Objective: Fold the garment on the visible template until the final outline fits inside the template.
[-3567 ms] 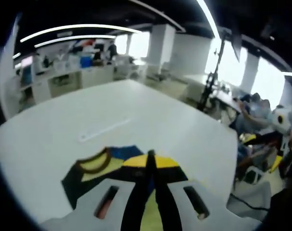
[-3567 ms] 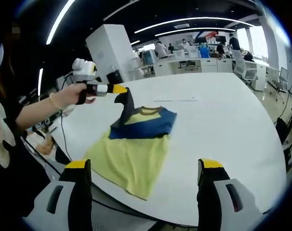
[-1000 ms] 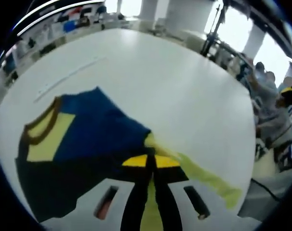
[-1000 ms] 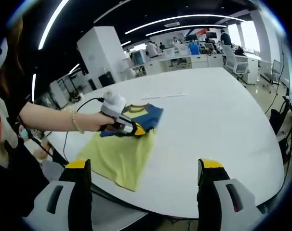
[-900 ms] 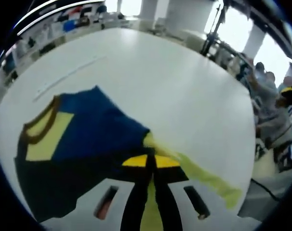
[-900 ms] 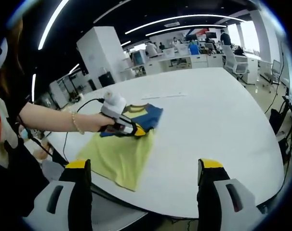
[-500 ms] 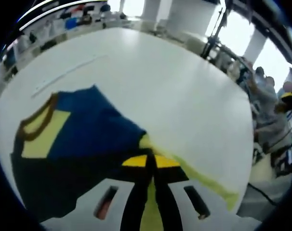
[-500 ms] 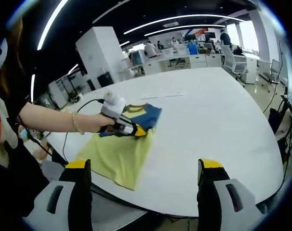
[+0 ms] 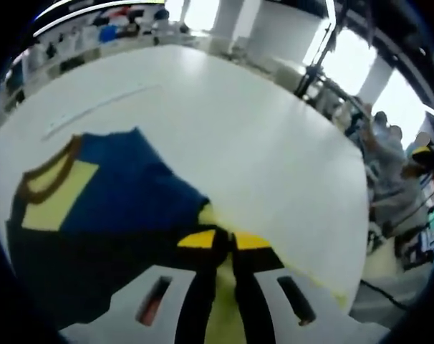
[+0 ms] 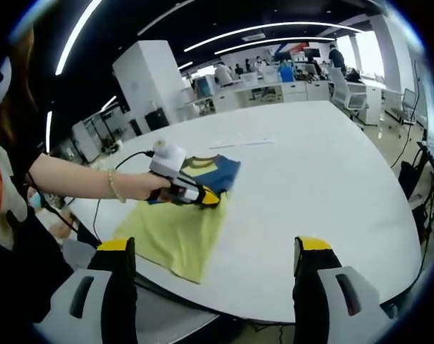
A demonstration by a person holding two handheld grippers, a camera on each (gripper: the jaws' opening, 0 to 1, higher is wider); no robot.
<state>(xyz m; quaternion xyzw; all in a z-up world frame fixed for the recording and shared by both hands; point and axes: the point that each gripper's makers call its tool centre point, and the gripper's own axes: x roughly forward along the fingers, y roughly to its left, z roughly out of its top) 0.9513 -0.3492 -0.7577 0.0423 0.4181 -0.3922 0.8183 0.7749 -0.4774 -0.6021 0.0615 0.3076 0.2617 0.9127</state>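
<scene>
A T-shirt lies on the white table (image 10: 324, 186), with a yellow body (image 10: 177, 233), a blue top (image 10: 218, 170) and a brown collar (image 9: 49, 163). In the right gripper view my left gripper (image 10: 206, 198) rests low on the shirt where blue meets yellow, held by a person's hand. In its own view my left gripper (image 9: 225, 241) has its jaws pressed nearly together with yellow cloth pinched between them. The blue part (image 9: 124, 201) spreads to the left of it. My right gripper (image 10: 215, 247) hangs open over the table's near edge, apart from the shirt, with nothing between its jaws.
A thin pale strip (image 10: 240, 143) lies on the table beyond the collar, also seen as a faint strip (image 9: 95, 111). A person's forearm (image 10: 77, 183) with a bracelet reaches in from the left, and a cable trails off that edge. Desks, chairs and people stand around the table.
The left gripper, raised with a blue fold 3.6 s ago, has come down onto the shirt. Over the last second it crept slightly forward. The right gripper stayed put.
</scene>
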